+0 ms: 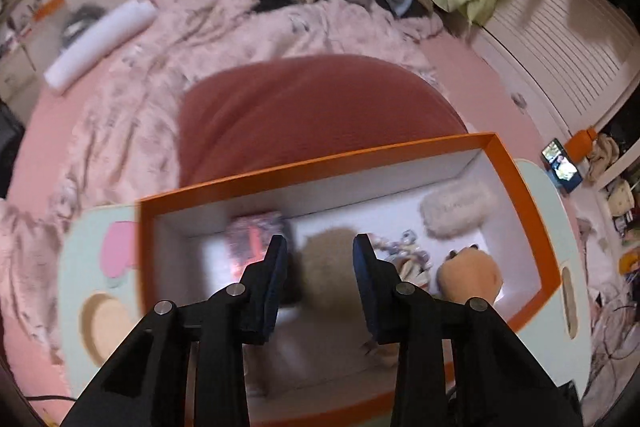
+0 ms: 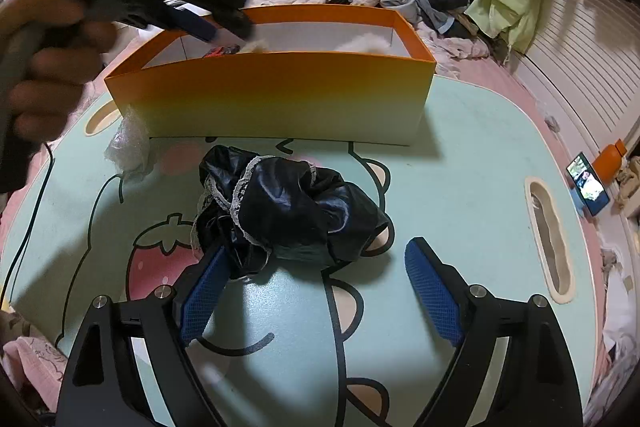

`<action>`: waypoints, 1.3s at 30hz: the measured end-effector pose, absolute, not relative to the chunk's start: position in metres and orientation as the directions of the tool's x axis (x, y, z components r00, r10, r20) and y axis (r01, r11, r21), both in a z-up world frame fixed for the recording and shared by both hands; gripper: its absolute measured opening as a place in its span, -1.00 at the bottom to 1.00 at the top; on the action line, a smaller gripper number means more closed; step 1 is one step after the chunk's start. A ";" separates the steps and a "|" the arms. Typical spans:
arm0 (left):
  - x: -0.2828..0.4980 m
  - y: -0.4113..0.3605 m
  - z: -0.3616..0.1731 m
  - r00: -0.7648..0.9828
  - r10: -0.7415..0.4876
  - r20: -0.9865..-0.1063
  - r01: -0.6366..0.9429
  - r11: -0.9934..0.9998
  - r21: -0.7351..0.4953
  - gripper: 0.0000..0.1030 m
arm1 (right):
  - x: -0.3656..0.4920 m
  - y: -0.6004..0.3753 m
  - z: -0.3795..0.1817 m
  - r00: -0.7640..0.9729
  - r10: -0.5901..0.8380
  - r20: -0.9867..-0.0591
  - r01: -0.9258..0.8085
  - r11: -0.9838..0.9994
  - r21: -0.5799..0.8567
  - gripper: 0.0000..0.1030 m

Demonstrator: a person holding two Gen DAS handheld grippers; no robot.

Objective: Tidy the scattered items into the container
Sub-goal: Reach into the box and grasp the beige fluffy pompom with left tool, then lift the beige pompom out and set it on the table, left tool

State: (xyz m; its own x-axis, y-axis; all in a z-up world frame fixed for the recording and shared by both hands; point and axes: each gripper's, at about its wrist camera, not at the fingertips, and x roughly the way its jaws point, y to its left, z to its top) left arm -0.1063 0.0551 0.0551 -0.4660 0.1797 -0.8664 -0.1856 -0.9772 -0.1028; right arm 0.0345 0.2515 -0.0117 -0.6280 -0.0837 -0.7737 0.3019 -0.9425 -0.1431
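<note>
1. Left wrist view: my left gripper hangs over the open orange box. The jaws stand partly apart with nothing between them; they grasp nothing.
2. This view alone looks into the box. I count four items on its white floor: a patterned pouch, blurred; a white fluffy piece; a small pale bundle, too blurred to identify; a tan plush toy.
3. Also seen only here: a red cushion just behind the box, and a white roll on the pink bedding.
4. Right wrist view: my right gripper points down at the mint-green table. The jaws are spread wide and clamp nothing.
5. This view alone shows the one item outside the box that I can see: a crumpled black lace-trimmed garment on the table, in front of the box's near wall. The left pad touches its lower edge; the right pad is apart from it.
6. Also only here: one scrap of clear plastic against the box's left front corner, and my hand holding the left gripper above the box's left end.
7. Both views: one lit phone and one orange bottle at right.
</note>
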 end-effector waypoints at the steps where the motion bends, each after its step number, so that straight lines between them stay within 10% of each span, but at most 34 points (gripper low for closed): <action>1: -0.107 0.059 0.055 -0.467 0.188 -0.864 -0.196 -0.975 -0.106 -0.36 | 0.034 0.252 -0.012 -0.628 -0.084 -0.774 0.302 -0.943 -0.142 0.69; 16: -0.106 0.069 0.020 -0.376 0.210 -0.902 -0.236 -0.964 -0.126 -0.56 | 0.034 0.251 -0.012 -0.627 -0.084 -0.774 0.301 -0.943 -0.141 0.70; 30: -0.025 0.027 0.114 -0.578 0.437 -0.689 -0.325 -0.898 -0.296 -0.57 | 0.035 0.251 -0.012 -0.628 -0.084 -0.774 0.301 -0.943 -0.143 0.71; 39: 0.014 0.023 0.047 -0.524 0.418 -0.742 -0.261 -0.908 -0.328 -0.56 | 0.037 0.253 -0.011 -0.627 -0.086 -0.774 0.302 -0.943 -0.141 0.71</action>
